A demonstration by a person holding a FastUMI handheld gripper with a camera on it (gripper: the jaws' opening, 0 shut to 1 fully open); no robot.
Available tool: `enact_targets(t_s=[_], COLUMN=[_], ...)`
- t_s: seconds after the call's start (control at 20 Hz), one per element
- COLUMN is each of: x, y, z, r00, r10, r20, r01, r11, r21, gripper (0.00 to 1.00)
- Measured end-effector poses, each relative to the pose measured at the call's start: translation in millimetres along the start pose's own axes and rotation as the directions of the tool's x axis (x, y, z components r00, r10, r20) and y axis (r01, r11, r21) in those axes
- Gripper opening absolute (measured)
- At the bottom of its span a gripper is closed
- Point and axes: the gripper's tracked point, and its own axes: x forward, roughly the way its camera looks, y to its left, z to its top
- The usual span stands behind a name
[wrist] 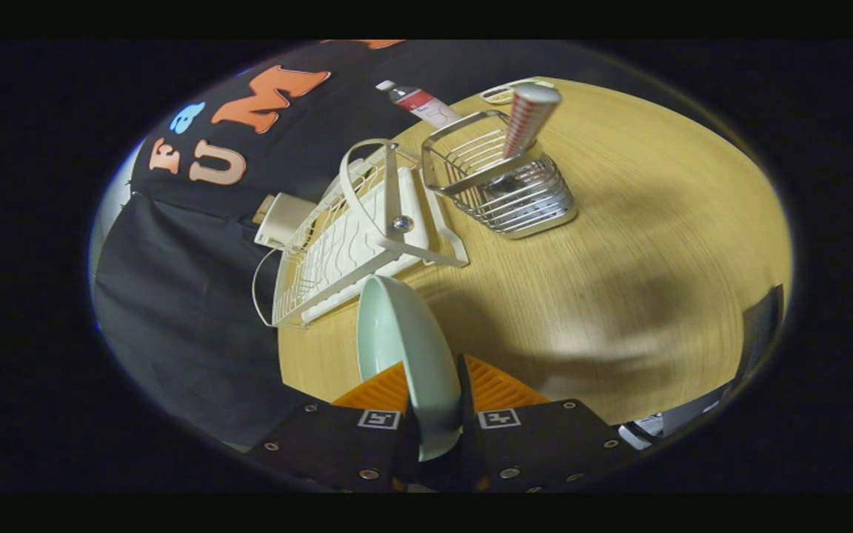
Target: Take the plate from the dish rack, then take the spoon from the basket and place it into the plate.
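A pale green plate point(404, 348) stands on edge between my two fingers, and my gripper point(434, 389) is shut on its rim. It is held above the wooden table point(619, 281), just this side of the white dish rack point(352, 237), which stands empty beyond the fingers. Past the rack sits a chrome wire basket point(504, 185) with the spoon's red-and-white patterned handle point(529, 118) sticking up out of it. The spoon's bowl is hidden inside the basket.
A bottle with a red label point(423, 104) lies at the table's far edge behind the basket, next to a small white wire object point(504, 90). A cream box point(282, 218) sits beside the rack. Bare tabletop spreads right of the basket.
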Motion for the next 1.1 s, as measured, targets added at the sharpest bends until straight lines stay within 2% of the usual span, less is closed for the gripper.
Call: enact_targets(t_s=[0.35,0.65,0.8,0.95,1.1], x=[15.4,-6.0,-25.6,-42.1,-57.9], y=[3.5,-18.8,-29.8,-38.2,-35.6], z=[1.9,42.2,74.6,103.0,127.1], r00=[0.999,0.972,0.928,0.873,0.82], r10=[0.017,-0.089,-0.13,-0.173,-0.161], r20=[0.049,0.216,0.35,0.456,0.549], r01=[-0.017,0.108,0.194,0.298,0.352], r11=[1.0,0.991,0.969,0.93,0.898], r21=[0.017,-0.079,-0.153,-0.216,-0.263], gripper=[0.24,0.36,0.36,0.36,0.4])
